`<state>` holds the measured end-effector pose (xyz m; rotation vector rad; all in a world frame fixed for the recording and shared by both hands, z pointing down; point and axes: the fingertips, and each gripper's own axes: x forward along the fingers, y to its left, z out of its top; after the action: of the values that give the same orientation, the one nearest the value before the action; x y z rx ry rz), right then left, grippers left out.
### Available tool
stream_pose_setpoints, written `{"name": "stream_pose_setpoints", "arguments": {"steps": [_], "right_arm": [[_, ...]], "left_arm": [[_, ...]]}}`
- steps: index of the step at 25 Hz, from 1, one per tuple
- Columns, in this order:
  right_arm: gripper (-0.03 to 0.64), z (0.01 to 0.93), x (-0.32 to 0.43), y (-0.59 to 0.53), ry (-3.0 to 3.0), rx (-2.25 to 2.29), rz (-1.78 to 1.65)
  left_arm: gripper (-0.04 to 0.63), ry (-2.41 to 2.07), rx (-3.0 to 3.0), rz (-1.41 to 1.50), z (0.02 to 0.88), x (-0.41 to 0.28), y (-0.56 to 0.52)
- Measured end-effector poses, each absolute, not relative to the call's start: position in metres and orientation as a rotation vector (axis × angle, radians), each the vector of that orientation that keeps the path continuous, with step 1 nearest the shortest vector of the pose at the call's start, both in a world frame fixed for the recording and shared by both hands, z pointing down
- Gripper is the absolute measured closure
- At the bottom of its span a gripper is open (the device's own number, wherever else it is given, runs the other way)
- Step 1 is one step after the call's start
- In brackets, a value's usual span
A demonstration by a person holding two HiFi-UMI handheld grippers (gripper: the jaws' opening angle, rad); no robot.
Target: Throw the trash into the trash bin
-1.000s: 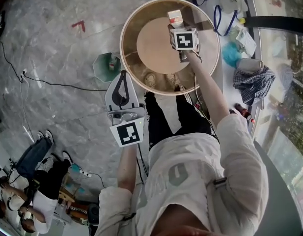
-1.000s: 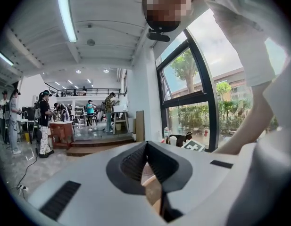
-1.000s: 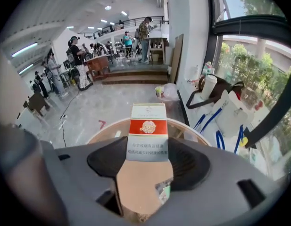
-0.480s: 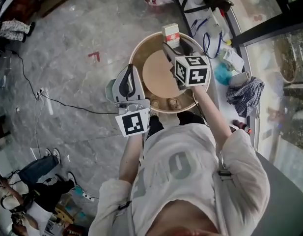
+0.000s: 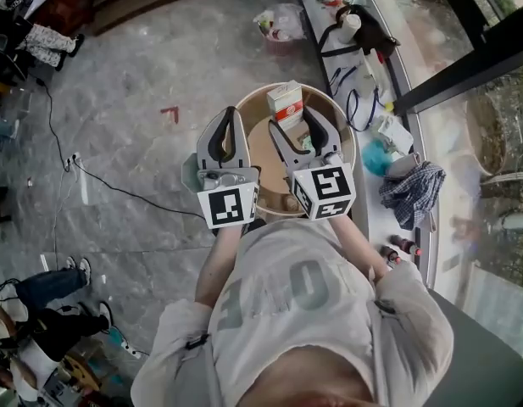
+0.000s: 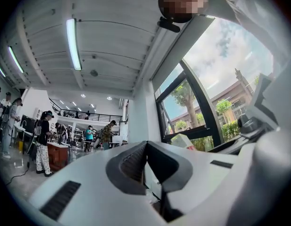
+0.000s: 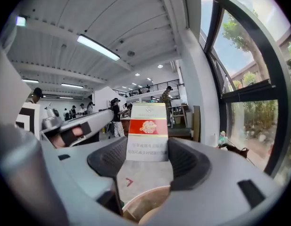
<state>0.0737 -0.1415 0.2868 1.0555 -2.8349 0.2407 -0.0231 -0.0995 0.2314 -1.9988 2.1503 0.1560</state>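
- The right gripper (image 5: pixel 295 119) is clenched on a white box with a red band (image 5: pixel 285 100). In the right gripper view its two dark pads (image 7: pixel 107 161) press the lower sides of the box (image 7: pixel 146 126), which stands upright between them.
- In the head view the box is off any surface, in the air over the far edge of the round brown table (image 5: pixel 261 155).
- The left gripper (image 5: pixel 229 117) is clenched with nothing in it. In its own view the jaws of the left gripper (image 6: pixel 146 147) meet at the tips.
- The two grippers are side by side, close to the person's chest, over the near edge of the table.
- A plastic bag (image 5: pixel 278 22) lies on the floor beyond the table.
- A checked cloth (image 5: pixel 409 189) lies on the cluttered bench by the window, to the right.
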Motion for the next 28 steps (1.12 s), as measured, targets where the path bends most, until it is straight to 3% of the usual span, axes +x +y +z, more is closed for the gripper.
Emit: {"name": "stream_pose_setpoints", "arguments": {"steps": [19, 28], "right_arm": [[0.337, 0.275, 0.025, -0.103, -2.938, 0.810, 0.160], [0.337, 0.337, -0.088, -0.039, -2.862, 0.282, 0.219]], "left_arm": [[0.584, 2.280, -1.812, 0.130, 0.227, -0.067, -0.054], [0.584, 2.618, -1.480, 0.097, 0.269, -0.161, 0.042]]}}
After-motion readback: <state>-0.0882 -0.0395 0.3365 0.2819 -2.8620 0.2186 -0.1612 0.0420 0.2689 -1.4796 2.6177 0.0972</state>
